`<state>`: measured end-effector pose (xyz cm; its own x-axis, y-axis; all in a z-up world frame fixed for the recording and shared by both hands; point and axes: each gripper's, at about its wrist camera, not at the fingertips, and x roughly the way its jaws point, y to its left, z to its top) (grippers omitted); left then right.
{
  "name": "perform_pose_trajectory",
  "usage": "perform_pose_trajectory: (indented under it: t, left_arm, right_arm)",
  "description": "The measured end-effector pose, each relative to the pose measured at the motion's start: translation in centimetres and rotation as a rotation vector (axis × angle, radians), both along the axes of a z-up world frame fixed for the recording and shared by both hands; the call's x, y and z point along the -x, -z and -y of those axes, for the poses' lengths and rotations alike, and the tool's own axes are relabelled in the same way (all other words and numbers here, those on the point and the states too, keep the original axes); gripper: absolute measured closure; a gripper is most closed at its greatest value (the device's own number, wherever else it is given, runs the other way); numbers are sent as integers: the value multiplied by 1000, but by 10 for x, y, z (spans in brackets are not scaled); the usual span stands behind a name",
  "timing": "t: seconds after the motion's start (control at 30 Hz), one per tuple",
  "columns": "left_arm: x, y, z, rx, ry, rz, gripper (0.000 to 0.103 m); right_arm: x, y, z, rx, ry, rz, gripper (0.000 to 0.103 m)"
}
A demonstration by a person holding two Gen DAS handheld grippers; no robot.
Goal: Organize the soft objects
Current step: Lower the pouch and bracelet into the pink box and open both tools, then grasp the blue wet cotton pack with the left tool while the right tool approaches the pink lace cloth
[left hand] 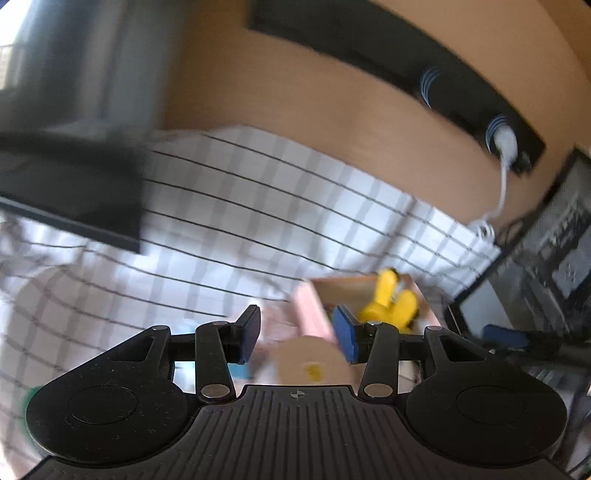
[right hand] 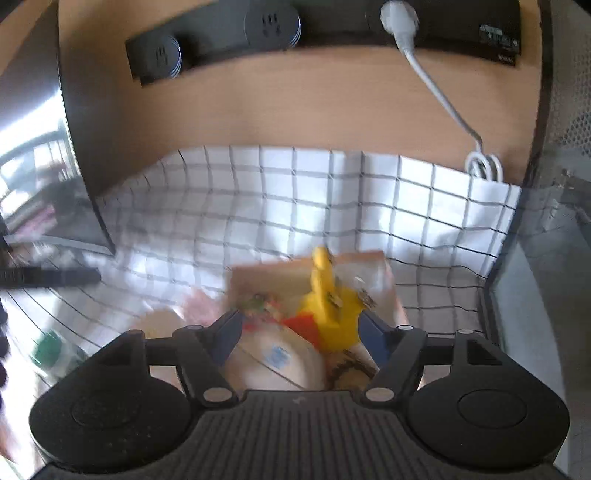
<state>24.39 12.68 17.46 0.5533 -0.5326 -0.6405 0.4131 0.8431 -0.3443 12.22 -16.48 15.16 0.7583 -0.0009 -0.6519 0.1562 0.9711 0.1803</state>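
A small cardboard box (right hand: 369,266) stands on the checked cloth (right hand: 332,192) and holds soft toys. A yellow plush (right hand: 332,314) with long ears sticks up in it, beside an orange piece (right hand: 303,325) and a pale round plush (right hand: 273,362) with a blue mark. My right gripper (right hand: 301,334) is open right over these toys, its pads apart from them. In the left wrist view the same box (left hand: 354,284) and yellow plush (left hand: 391,302) lie ahead to the right. My left gripper (left hand: 299,332) is open above a blurred beige soft thing (left hand: 310,362) with a yellow spot.
A black power strip (right hand: 229,33) with a white plug and cable (right hand: 436,85) is on the wooden back panel. A dark monitor (right hand: 66,166) stands at the left, a mesh-sided case (right hand: 554,258) at the right. A pink soft thing (right hand: 199,306) and a green item (right hand: 48,350) lie left of the box.
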Motion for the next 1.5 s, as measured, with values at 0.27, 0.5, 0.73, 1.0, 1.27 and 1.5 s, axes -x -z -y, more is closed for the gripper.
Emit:
perform_pose_trajectory:
  t: [0.27,0.5,0.73,1.0,1.27,1.5]
  left_arm:
    - [-9,-42,-90,-123,-127,70,55]
    - [2,-41,-86,-208,-83,97,55]
    - [34,33,-34,-202,21,72,55]
    - [37,76,-32,-203,-81,-43,55]
    - [20,86,-27,-195,-87,-79,55]
    - [11,85,-17,-208,-117,-50,55]
  right_arm:
    - [-46,-110,-77,-3,-110,62,33]
    - [-92,-166,-138,-41,-265,44,24]
    - [-155,-105,-155,29,-442,-247,17]
    - [-236,49,-153,-103,-347,-667,28]
    - [-254,93,-171,-291,-395,-801,28]
    - [-236,25,-164,-79,-521,-521,28]
